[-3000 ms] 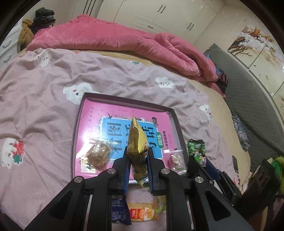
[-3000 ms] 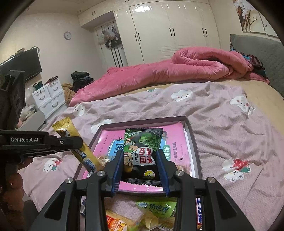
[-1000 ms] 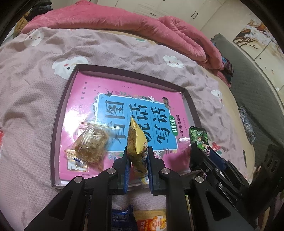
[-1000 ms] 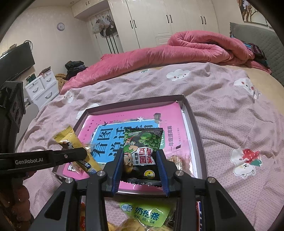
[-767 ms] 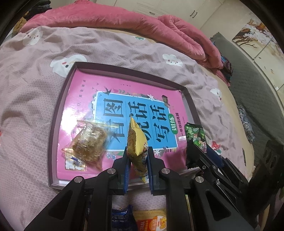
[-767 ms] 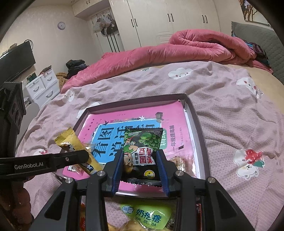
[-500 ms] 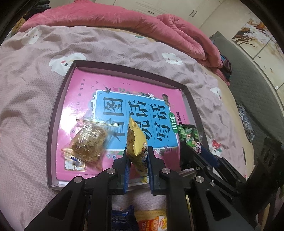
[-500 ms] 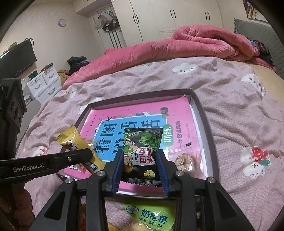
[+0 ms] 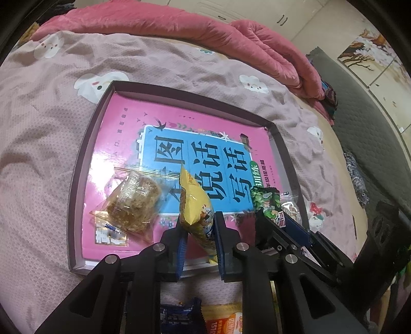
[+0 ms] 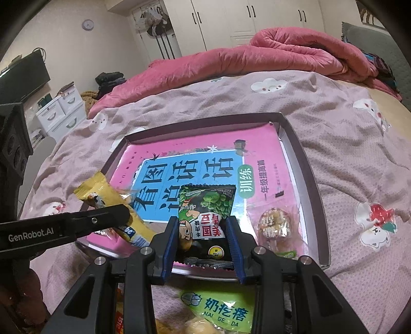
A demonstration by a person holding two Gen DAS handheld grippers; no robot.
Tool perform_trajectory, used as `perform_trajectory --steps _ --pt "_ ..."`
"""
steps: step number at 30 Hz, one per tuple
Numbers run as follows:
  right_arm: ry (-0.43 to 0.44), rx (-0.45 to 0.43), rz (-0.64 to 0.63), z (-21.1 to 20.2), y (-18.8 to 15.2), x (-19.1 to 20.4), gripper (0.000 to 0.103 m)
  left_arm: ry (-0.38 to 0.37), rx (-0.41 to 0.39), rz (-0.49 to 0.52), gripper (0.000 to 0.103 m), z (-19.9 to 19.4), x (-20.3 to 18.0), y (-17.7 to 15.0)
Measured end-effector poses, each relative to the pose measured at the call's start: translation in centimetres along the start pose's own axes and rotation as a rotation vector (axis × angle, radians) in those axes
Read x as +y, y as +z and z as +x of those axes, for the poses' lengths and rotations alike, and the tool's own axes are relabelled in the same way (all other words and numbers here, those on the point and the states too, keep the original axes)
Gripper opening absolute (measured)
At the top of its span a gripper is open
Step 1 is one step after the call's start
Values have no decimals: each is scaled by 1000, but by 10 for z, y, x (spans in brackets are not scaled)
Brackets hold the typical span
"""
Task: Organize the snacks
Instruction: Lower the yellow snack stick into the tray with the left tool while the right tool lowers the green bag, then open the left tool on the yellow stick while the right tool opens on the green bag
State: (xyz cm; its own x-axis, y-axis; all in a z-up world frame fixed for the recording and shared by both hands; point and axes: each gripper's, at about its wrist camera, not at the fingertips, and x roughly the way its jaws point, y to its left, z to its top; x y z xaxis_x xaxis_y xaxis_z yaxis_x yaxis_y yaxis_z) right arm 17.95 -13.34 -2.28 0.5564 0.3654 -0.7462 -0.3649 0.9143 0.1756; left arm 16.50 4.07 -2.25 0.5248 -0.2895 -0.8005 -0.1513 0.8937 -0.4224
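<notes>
Two clear-wrapped snacks (image 9: 133,203) lie in my tray (image 9: 79,164). My left gripper (image 9: 197,228) is opening around the yellow packet (image 9: 194,203), lower over the tray than before; my right gripper (image 10: 203,233) clamps the green bag (image 10: 205,213).

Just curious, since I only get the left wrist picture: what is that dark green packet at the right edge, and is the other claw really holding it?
Observer: Yes. In the right wrist view the right claw is shut on the green packet, one pad on each side. Its front shows green peas and a cartoon face.
Visitor: Is there anything below it that I miss?
Observer: A light green packet printed NAI GE DA lies on the bedspread, nearer than the tray.
Visitor: And the room?
Observer: A round wall clock hangs to the left of the wardrobe.
</notes>
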Motion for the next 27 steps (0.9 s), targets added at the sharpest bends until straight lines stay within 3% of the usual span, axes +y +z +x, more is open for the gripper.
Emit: perform_trajectory --steps 27 --pt "-30 -30 27 -13 -3 -10 39 13 0 -11 25 9 4 0"
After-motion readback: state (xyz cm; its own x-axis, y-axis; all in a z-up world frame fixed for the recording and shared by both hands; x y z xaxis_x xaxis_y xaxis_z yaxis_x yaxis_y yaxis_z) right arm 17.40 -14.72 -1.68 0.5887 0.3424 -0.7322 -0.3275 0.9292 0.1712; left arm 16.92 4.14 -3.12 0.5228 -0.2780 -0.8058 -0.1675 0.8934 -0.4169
